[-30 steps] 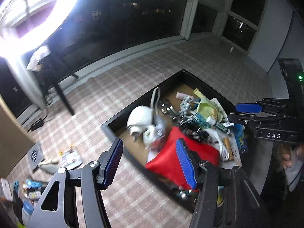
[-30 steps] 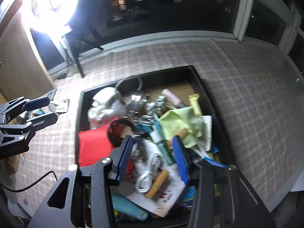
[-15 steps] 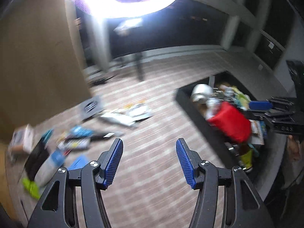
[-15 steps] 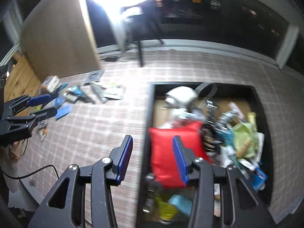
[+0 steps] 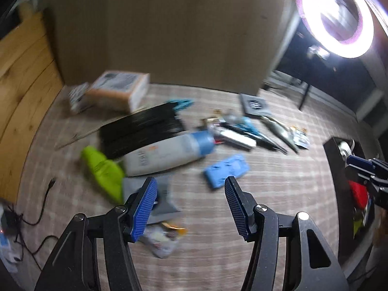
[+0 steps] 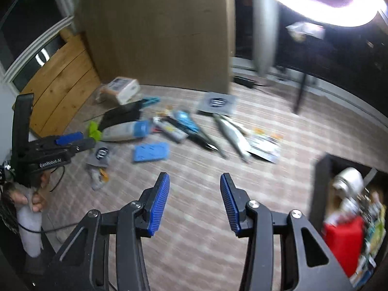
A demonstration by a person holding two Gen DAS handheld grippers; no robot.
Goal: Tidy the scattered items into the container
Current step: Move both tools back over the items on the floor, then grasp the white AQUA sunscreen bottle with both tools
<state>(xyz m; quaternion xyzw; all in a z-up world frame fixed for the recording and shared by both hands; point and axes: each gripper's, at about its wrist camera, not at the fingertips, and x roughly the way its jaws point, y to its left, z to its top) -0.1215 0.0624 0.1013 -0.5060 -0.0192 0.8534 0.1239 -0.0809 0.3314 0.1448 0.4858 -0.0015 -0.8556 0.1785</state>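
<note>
Approaching the floor scatter: both claws, left point(image 5: 190, 205) and right point(image 6: 194, 202), gape, carrying nothing. Centre your left over the blue case point(image 5: 226, 169), descend squarely. Bin point(image 6: 317, 189) sits right.

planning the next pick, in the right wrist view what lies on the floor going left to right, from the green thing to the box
green item → white bottle with blue cap → blue flat case → silver pouch → black container

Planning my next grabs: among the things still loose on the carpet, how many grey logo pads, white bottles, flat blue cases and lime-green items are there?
Grey logo pads: 2
White bottle: 1
Flat blue case: 1
Lime-green item: 1
Total: 5
The remaining clutter is too blurred to count.
</note>
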